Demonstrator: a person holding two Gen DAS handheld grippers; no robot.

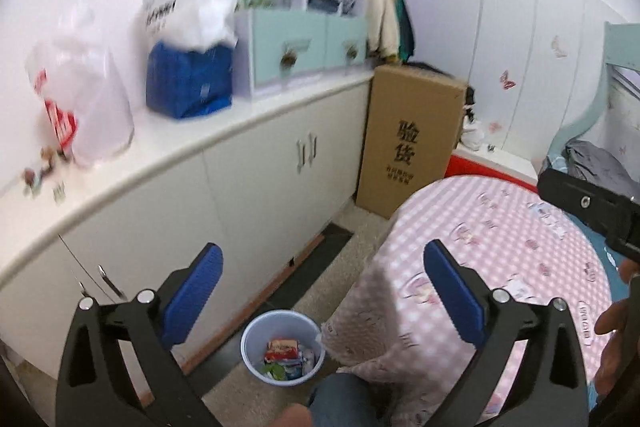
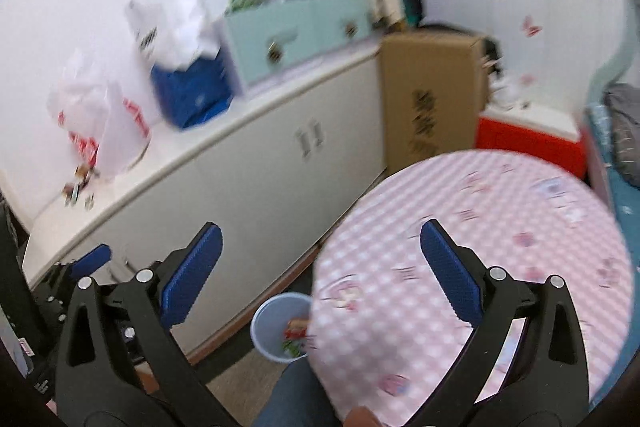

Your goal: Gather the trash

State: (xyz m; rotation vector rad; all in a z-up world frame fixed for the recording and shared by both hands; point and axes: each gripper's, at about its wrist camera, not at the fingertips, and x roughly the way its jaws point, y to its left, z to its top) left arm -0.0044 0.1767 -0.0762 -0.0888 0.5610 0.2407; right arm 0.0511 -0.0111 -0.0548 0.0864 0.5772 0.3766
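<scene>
Our left gripper (image 1: 322,291) hangs spread and empty; the blue bin (image 1: 282,347) with wrappers sits at six o'clock on the floor. Our right gripper (image 2: 320,271) is spread too, over the pink table (image 2: 520,211); we should scan it for leftover scraps

Bright, motion-blurred, fisheye-warped edges

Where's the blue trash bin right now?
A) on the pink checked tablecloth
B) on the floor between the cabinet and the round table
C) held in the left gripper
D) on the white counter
B: the blue trash bin sits on the floor beside the cabinet and the round table, with wrappers inside.
</scene>
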